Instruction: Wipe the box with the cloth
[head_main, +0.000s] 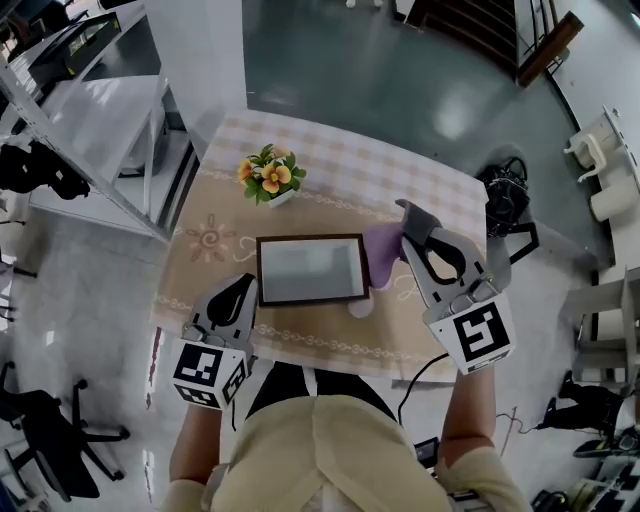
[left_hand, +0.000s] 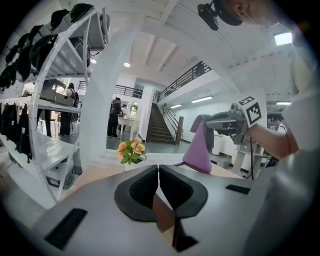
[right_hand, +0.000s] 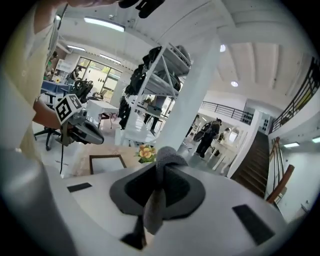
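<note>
The box (head_main: 310, 270) lies flat at the middle of the table, a dark-framed rectangle with a pale grey top; it also shows in the right gripper view (right_hand: 106, 163). My right gripper (head_main: 404, 214) is lifted beside the box's right end, shut on the purple cloth (head_main: 384, 254), which hangs down from the jaws. In the right gripper view the cloth (right_hand: 161, 161) is bunched between the closed jaws. My left gripper (head_main: 245, 285) hovers at the box's near left corner, shut with nothing held. From the left gripper view the cloth (left_hand: 198, 148) drapes from the right gripper (left_hand: 223, 122).
A small pot of orange flowers (head_main: 270, 178) stands behind the box's left end. The table wears a beige patterned tablecloth (head_main: 420, 190). White metal shelving (head_main: 90, 110) stands to the left, chairs and cables on the floor around.
</note>
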